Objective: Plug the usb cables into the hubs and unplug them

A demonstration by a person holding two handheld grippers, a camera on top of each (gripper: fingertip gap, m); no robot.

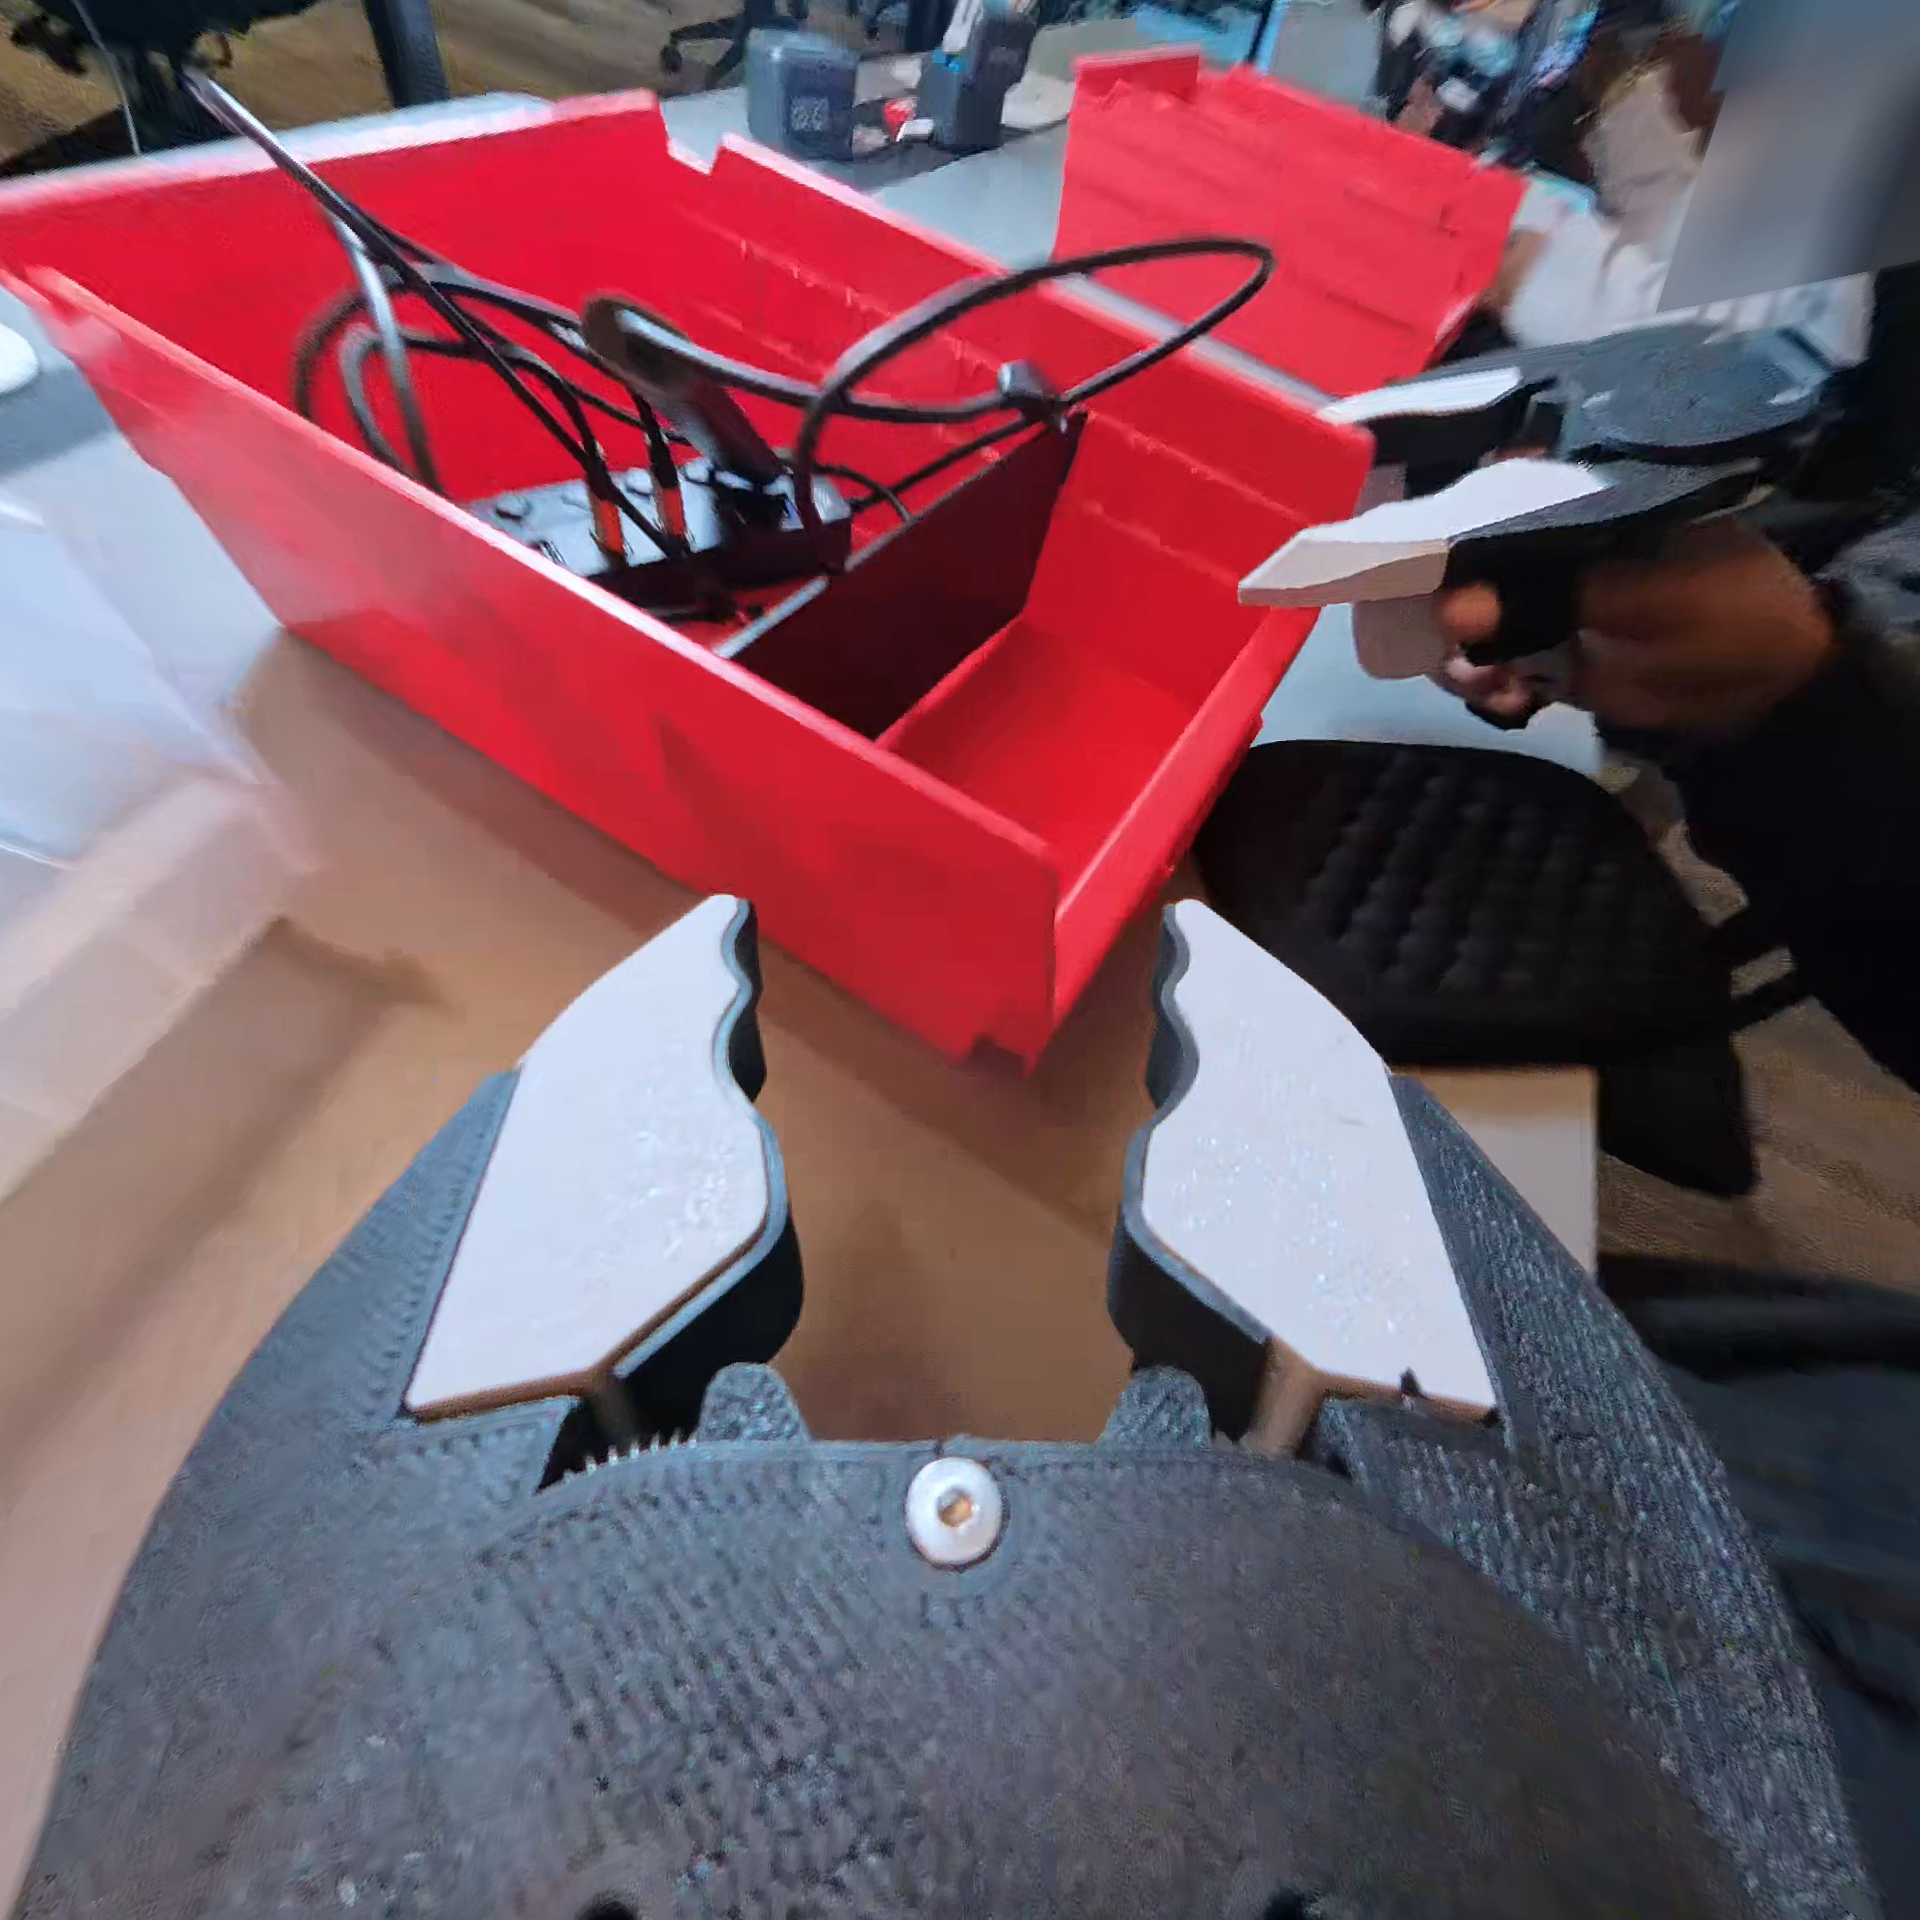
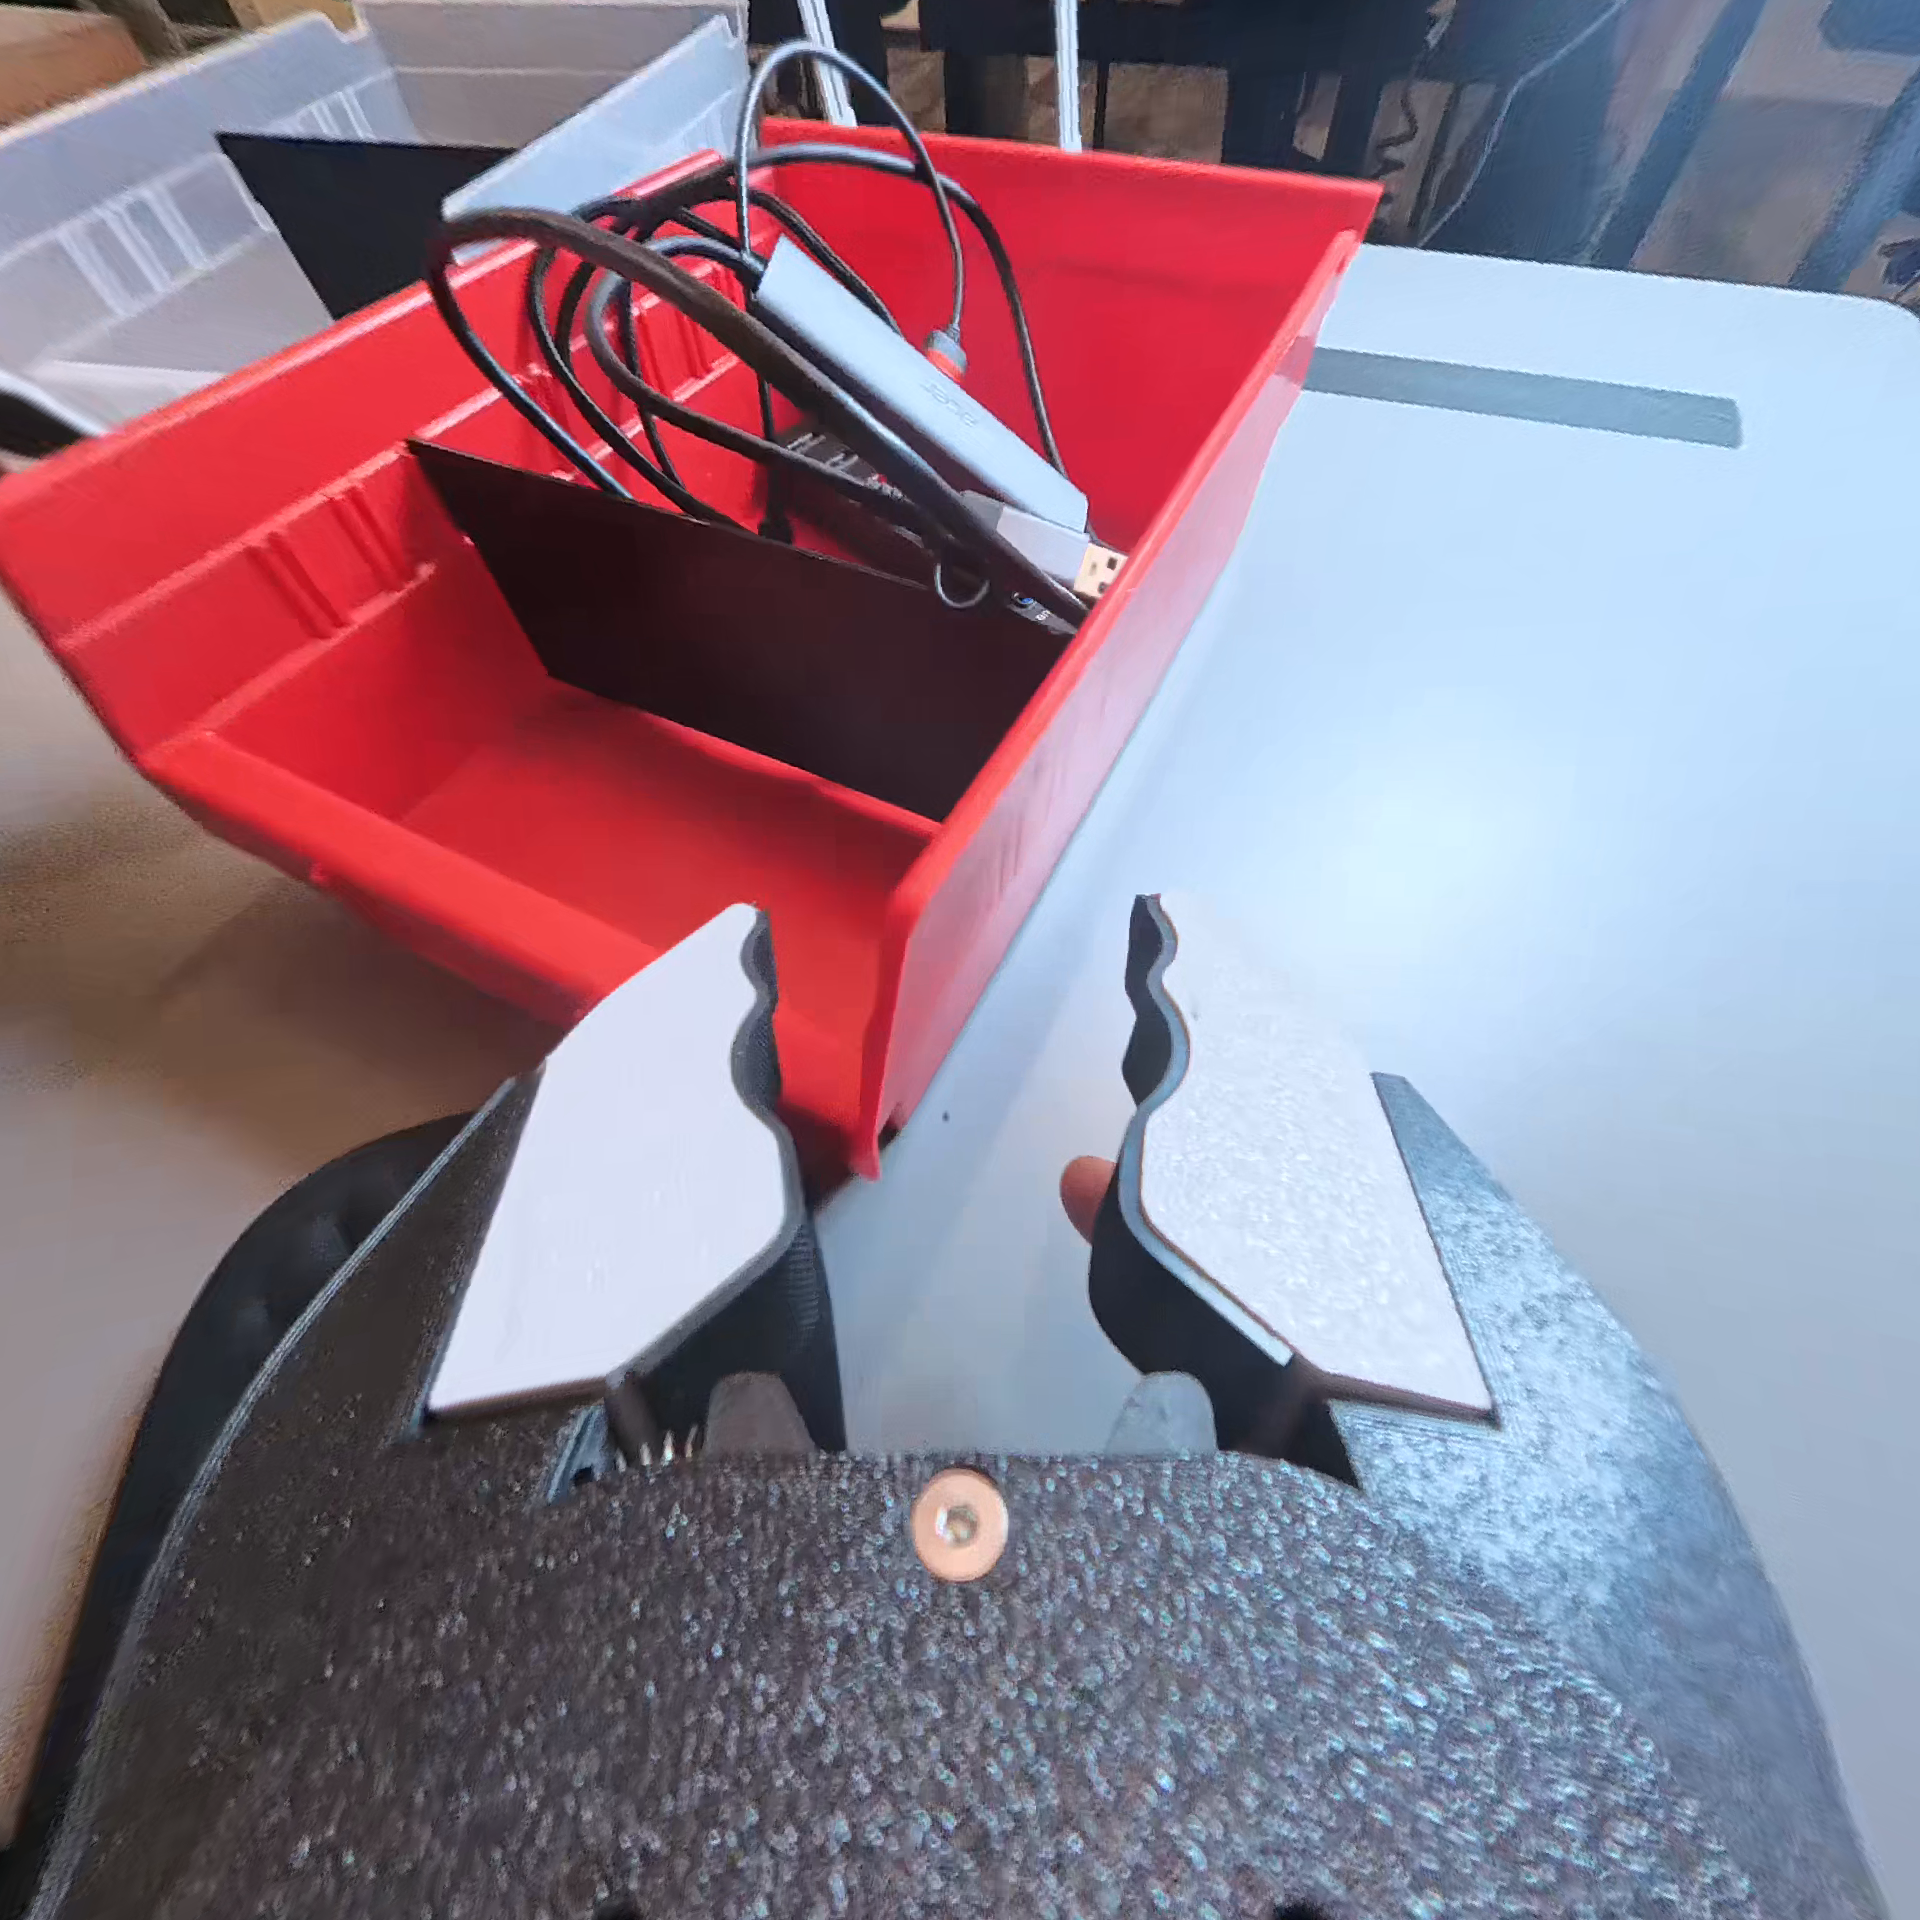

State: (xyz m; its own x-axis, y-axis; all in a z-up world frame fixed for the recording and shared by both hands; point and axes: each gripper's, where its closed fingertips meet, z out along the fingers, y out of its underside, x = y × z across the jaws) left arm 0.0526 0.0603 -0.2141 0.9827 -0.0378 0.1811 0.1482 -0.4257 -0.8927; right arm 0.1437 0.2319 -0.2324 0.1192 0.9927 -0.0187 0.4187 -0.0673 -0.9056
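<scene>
Left gripper (image 1: 956, 914): fingers spread wide, nothing held between them; only brown tabletop (image 1: 343, 1039) is seen in the gap. Right gripper (image 2: 951, 909): fingers likewise spread wide and empty, with the near corner of the red bin (image 2: 727, 883) just ahead of the left finger.

Seen only in the left wrist view: the right gripper (image 1: 1288, 499) held in a gloved hand (image 1: 1621, 623) right of the bin, a black chair seat (image 1: 1455, 904) below it, and a second red bin (image 1: 1278, 218) farther off. Seen only in the right wrist view: a grey hub (image 2: 914, 384) lying slanted in the far compartment, a loose USB plug (image 2: 1101, 571) at its near end, and clear bins (image 2: 156, 229) beyond to the left.

The bin is parted by a black divider (image 2: 748, 644); the near compartment is bare. Behind the divider, tangled black cables (image 1: 499, 343) and a black hub (image 1: 717, 530) with plugs seated are noted. A grey table (image 2: 1507, 727) is seen right of the fingers. The room behind is blurred.
</scene>
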